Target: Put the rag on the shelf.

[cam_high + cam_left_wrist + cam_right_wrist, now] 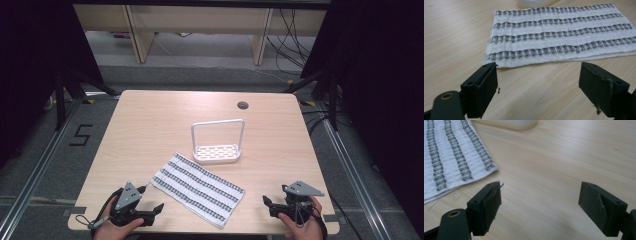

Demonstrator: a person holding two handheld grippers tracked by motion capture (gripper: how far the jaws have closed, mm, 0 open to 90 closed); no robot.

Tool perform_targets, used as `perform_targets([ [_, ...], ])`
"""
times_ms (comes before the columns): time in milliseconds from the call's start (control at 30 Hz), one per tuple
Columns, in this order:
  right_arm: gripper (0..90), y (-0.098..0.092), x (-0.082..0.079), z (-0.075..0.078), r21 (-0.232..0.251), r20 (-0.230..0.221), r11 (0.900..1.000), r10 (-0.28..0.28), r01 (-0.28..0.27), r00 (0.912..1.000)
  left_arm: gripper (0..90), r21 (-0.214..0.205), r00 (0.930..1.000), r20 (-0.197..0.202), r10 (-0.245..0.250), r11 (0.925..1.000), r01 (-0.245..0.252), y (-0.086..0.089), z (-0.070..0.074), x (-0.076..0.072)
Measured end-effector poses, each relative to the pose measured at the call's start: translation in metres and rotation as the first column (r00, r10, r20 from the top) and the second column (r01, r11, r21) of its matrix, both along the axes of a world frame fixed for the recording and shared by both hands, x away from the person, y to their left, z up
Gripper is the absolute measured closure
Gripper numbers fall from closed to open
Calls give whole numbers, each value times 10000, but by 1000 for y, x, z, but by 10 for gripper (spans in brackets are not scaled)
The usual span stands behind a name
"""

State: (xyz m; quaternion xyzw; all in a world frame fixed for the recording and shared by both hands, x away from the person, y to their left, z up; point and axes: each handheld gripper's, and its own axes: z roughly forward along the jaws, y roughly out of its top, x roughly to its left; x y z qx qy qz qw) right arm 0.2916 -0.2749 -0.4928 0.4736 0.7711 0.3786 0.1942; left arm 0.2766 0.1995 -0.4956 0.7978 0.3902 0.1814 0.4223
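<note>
Left gripper [156, 209] and right gripper [266, 204] are resting at the near table [150, 125] edge, jaws gaping, nothing between them. Folded striped cloth [198, 188] is lying between them, just before the white rack [217, 143].

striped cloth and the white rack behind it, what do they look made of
Striped cloth: looks like woven cotton, matte white with dark patterned bands; the left gripper view shows a waffle-like texture and a soft layered edge, the right one loose threads.

White rack: probably coated metal wire for the thin arched frame, with a smooth, faintly glossy plastic-looking slotted base. The look leaves this open.
</note>
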Motion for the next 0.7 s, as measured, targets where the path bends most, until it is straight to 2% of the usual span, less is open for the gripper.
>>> perform_targets([
  [67,206,1,-1,0,81,-111,10000,10,-10,9999,154,74,9999,-66,-105,9999,106,-1,0,0],
  [100,210,0,0,0,-81,130,10000,0,1,9999,155,50,9999,-106,-109,9999,109,-2,0,-1],
  [133,210,0,0,0,-81,130,10000,0,1,9999,156,50,9999,-106,-109,9999,109,-2,0,-1],
  [167,214,1,-1,1,31,86,10000,58,-59,9999,156,73,9998,-111,-162,9998,163,-3,0,-1],
  [200,226,4,-3,2,254,-229,9996,-111,117,9997,159,236,9997,-160,-196,9995,199,-4,1,-2],
  [233,230,2,-1,2,42,-31,9998,195,-195,9998,159,182,9993,-172,-330,9993,333,-5,1,-2],
  [300,238,2,-1,2,-79,77,9998,162,-161,9998,160,-272,9996,-168,-216,9994,212,-10,1,-4],
  [367,250,3,-1,2,-75,46,9996,264,-263,9996,159,-40,9984,-235,-514,9987,514,-12,1,-5],
  [433,256,4,-1,2,-80,86,9994,349,-348,9994,160,-46,9974,-245,-674,9977,673,-18,1,-7],
  [467,259,6,-4,3,169,-233,9997,181,-177,9996,163,-217,9972,-195,-726,9972,721,-21,1,-7],
  [500,263,4,-1,3,-12,111,9986,520,-519,9986,164,-108,9966,-223,-795,9968,793,-22,1,-8],
  [567,270,5,-2,3,78,105,9982,599,-600,9981,164,-349,9964,-202,-824,9960,817,-27,1,-9],
  [700,296,7,-1,4,9,232,9962,867,-868,9960,164,-368,9932,-227,-1143,9929,1134,-34,1,-12],
])
